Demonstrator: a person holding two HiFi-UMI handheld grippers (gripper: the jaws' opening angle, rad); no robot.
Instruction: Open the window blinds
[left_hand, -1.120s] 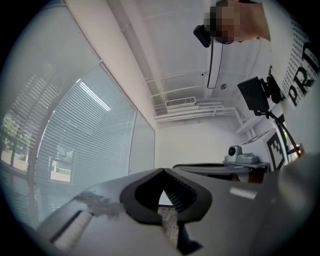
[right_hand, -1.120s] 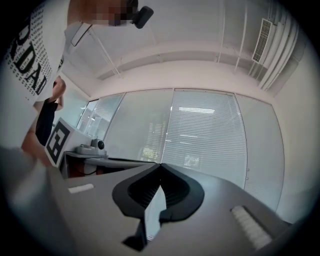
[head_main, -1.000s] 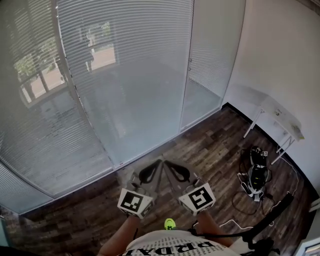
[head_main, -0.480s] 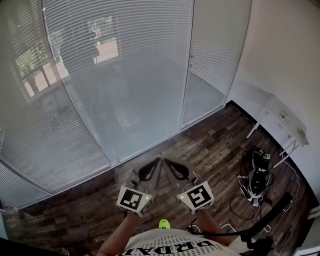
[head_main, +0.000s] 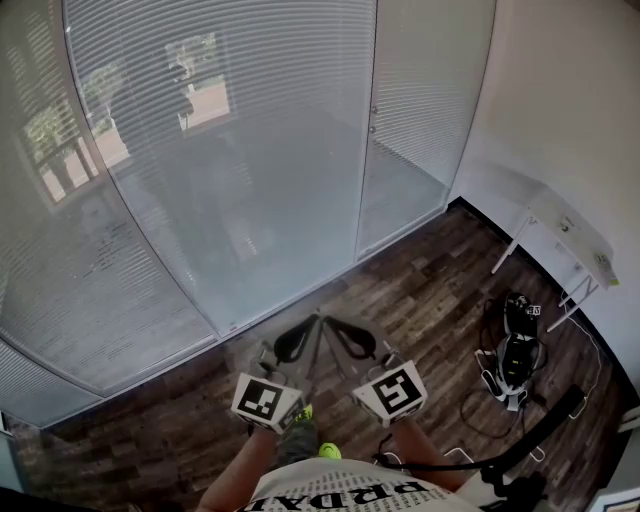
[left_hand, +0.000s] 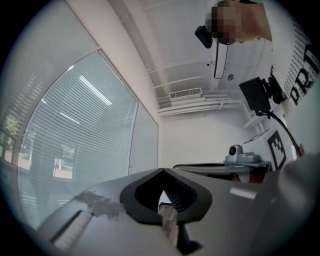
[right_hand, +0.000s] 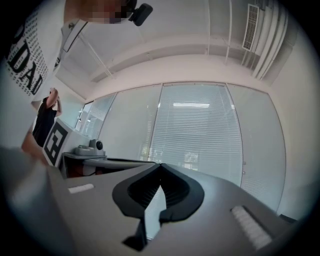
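Observation:
The window blinds (head_main: 250, 130) hang with their slats shut behind tall glass panels, and daylight shows faintly through them. They also fill the left gripper view (left_hand: 85, 130) and the right gripper view (right_hand: 200, 130). A small knob (head_main: 372, 112) sits on the frame post between two panels. My left gripper (head_main: 317, 320) and right gripper (head_main: 326, 320) are held side by side low in the head view, pointing at the glass and well short of it. Both are shut with nothing in them: the left gripper (left_hand: 162, 171) and the right gripper (right_hand: 161, 165) each show their tips meeting.
A dark wood floor (head_main: 420, 290) runs to the base of the glass. On the right, a white folding stand (head_main: 565, 235) stands against the white wall (head_main: 570, 100). A bag with cables (head_main: 515, 355) lies on the floor beneath the stand.
In the head view the glass wall and its frame posts have slid to the left. Both grippers keep their place low in the view, shut and side by side.

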